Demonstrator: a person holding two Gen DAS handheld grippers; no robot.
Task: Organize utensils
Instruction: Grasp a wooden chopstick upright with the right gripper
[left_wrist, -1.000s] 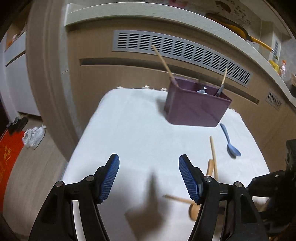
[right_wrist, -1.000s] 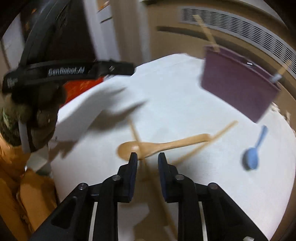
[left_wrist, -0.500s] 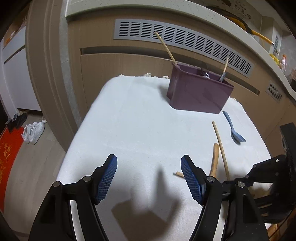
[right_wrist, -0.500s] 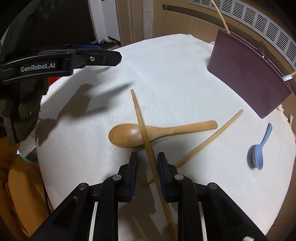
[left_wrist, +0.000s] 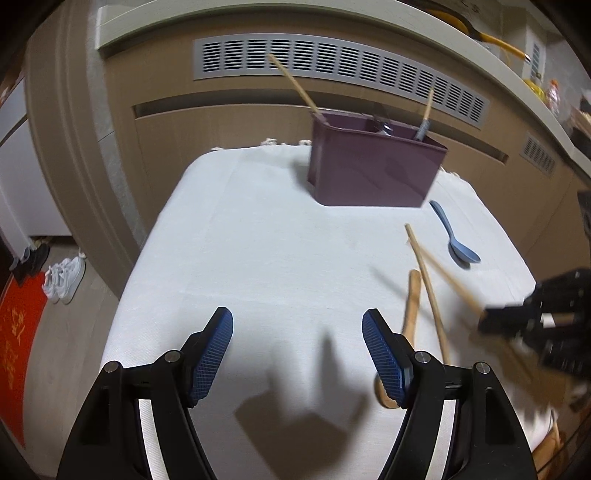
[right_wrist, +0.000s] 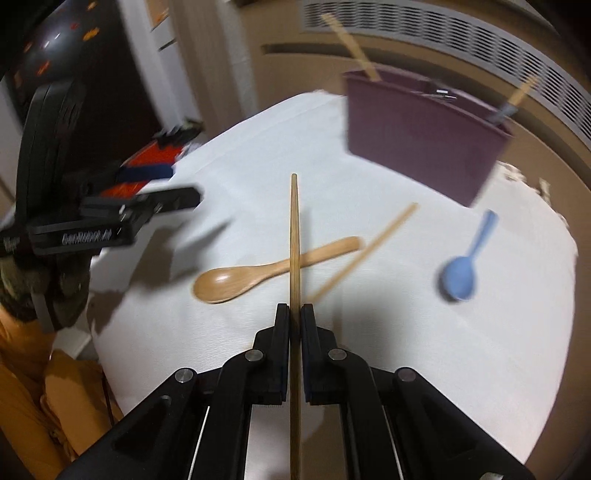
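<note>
My right gripper (right_wrist: 294, 314) is shut on a wooden chopstick (right_wrist: 294, 229), which points straight ahead above the white cloth. Under it lie a wooden spoon (right_wrist: 258, 273), a second chopstick (right_wrist: 365, 251) and a blue spoon (right_wrist: 461, 273). The purple bin (right_wrist: 417, 136) stands at the back with utensils sticking out. In the left wrist view my left gripper (left_wrist: 297, 332) is open over bare cloth with nothing between its fingers. To its right are the wooden spoon (left_wrist: 412, 306), the blue spoon (left_wrist: 456, 243), the blurred right gripper (left_wrist: 487, 321) and the held chopstick (left_wrist: 447, 277).
The table's white cloth (left_wrist: 258, 258) ends close to a wooden cabinet with a grey vent grille (left_wrist: 332, 62) behind the bin (left_wrist: 373, 173). White shoes (left_wrist: 62, 277) and a red mat (left_wrist: 14, 350) lie on the floor at the left. Orange fabric (right_wrist: 37, 406) is at the near left edge.
My right gripper has shut on the chopstick that lay across the wooden spoon and raised it off the cloth. The left gripper has edged forward, still open.
</note>
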